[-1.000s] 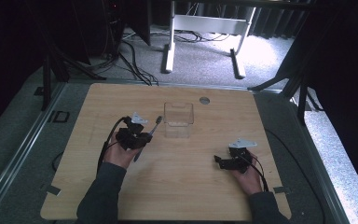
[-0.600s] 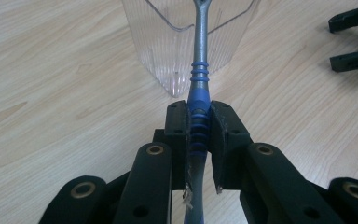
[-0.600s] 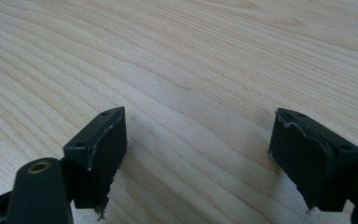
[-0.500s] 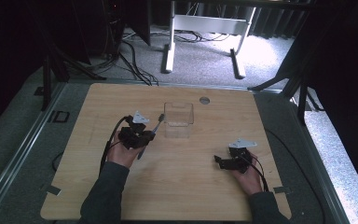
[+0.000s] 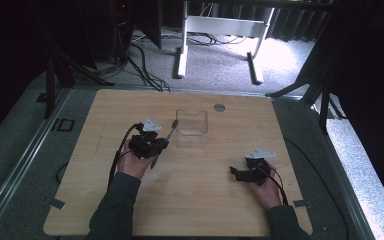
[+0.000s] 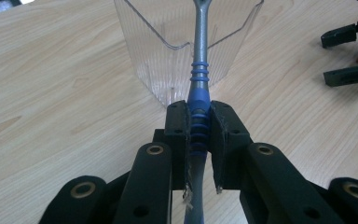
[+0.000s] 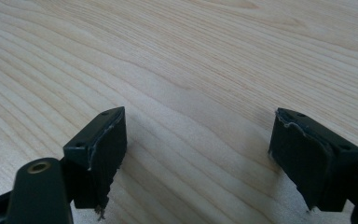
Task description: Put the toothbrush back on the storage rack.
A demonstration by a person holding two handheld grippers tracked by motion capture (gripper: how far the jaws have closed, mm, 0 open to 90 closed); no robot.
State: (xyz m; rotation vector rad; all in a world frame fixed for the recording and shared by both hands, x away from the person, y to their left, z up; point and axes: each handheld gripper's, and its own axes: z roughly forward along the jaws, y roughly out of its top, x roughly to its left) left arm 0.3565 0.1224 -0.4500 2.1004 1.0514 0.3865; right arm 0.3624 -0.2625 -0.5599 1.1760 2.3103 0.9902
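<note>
Table: light wood top; your forearms enter at 6 o'clock. Both near corners are cut off by the bottom edge of the high view.
Grommet: small round grey disc set in the table toward 12 o'clock, just beyond the container.
Clear container: see-through plastic bin, open top, standing upright a little toward 12 o'clock of table centre. In your left gripper view its rim is cut off at the top edge and its ribbed walls show the wood through them.
Left gripper: in your left hand at about 9 o'clock of the container, near it. In its own view the two black pads are pressed onto the blue ribbed grip of the toothbrush.
Right gripper: in your right hand at about 4 o'clock of table centre, well apart from the container. In its own view the pads stand spread wide over bare wood, nothing between them.
Toothbrush: grey stem with blue ribbed grip, pinched in your left gripper. From above it points toward 1 o'clock, its tip beside the container's left wall; whether it touches cannot be told. The head is cut off in the left gripper view.
Writing: no legible brand or label on anything.
</note>
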